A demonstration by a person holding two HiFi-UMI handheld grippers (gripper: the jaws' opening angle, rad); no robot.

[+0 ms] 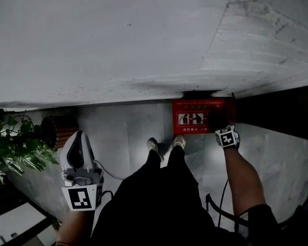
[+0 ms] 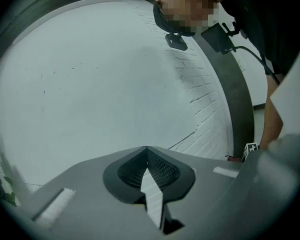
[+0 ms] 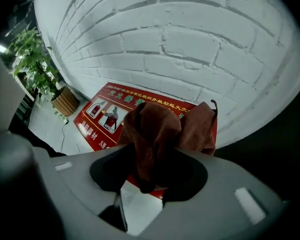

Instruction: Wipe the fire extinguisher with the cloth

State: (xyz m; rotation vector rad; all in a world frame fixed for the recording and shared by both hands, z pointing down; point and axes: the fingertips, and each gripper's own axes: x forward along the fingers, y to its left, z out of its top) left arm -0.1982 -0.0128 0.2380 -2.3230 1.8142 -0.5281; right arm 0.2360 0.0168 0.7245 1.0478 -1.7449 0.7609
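Cloth (image 3: pixel 155 134), one soft, light, reddish-brown bunch, hangs pinched by its gathered middle in the right gripper (image 1: pixel 226 135), jaws parted by the thick folds. It is just above the single red extinguisher box (image 1: pixel 194 118) on the floor against the wall. The left gripper (image 2: pixel 147 151) is closed and empty. The box looks rigid, so light wiping pressure should do.

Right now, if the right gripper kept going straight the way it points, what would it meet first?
Most likely the red box: the right gripper points steeply down at it, and the cloth in its jaws would touch first. The gap left is hard to judge.
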